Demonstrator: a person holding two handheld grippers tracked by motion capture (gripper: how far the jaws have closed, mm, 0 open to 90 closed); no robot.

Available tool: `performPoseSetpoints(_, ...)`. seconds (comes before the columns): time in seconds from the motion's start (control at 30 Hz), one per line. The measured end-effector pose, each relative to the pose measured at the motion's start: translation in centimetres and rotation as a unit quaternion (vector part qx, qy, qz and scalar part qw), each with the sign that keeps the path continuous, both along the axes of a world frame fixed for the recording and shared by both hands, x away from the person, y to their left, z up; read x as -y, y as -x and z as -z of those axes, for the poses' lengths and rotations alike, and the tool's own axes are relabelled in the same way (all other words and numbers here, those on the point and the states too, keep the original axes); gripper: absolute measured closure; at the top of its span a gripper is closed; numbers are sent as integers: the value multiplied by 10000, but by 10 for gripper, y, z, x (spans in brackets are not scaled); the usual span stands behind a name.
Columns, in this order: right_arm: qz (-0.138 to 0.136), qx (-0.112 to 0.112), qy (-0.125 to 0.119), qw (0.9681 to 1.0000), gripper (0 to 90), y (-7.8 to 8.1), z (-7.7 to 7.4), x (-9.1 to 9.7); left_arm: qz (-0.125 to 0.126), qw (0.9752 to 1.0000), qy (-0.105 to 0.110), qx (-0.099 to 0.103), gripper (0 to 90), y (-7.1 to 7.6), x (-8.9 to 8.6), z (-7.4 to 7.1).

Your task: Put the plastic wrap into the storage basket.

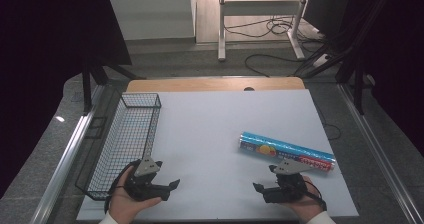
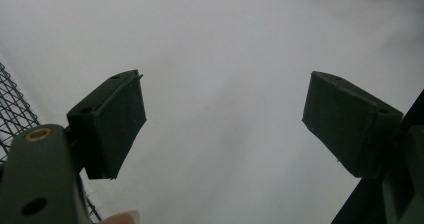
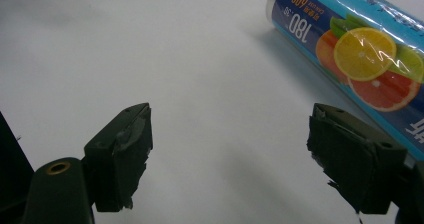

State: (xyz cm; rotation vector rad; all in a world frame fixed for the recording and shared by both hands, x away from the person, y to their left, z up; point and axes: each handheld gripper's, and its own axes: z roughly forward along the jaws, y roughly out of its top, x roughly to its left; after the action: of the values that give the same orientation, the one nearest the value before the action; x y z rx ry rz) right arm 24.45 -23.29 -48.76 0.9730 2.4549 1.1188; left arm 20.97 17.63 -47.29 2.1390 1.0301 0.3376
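Observation:
A blue roll point(image 1: 286, 153) printed with citrus slices lies on its side on the white table top point(image 1: 210, 134), at the right. In the right gripper view the blue roll point(image 3: 350, 39) is at the upper right, beyond the jaws. My right gripper point(image 1: 261, 190) rests near the front edge, just in front of the roll, open with only bare table between its jaws point(image 3: 227, 149). My left gripper point(image 1: 170, 189) rests at the front left beside the wire basket point(image 1: 127, 139), open and holding nothing point(image 2: 225, 119).
The black wire basket stands lengthwise along the left edge of the table, and its mesh point(image 2: 15, 109) shows at the left of the left gripper view. Beyond the far edge are a desk frame and loose cables point(image 1: 270, 29) on the floor.

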Motion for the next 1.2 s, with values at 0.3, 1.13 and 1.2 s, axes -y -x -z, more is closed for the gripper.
performPoseSetpoints(0.3,44,-86,-17,10000,213,0,-2,1,56,9999,22,-161,167,-2,2,2)
performPoseSetpoints(1.13,-385,-246,703,9965,205,-18,-38,-11,35,9994,90,-319,165,-1,1,2)
performPoseSetpoints(1.2,-461,-196,824,9953,214,-24,-51,-14,48,9994,94,-317,165,-1,1,2)
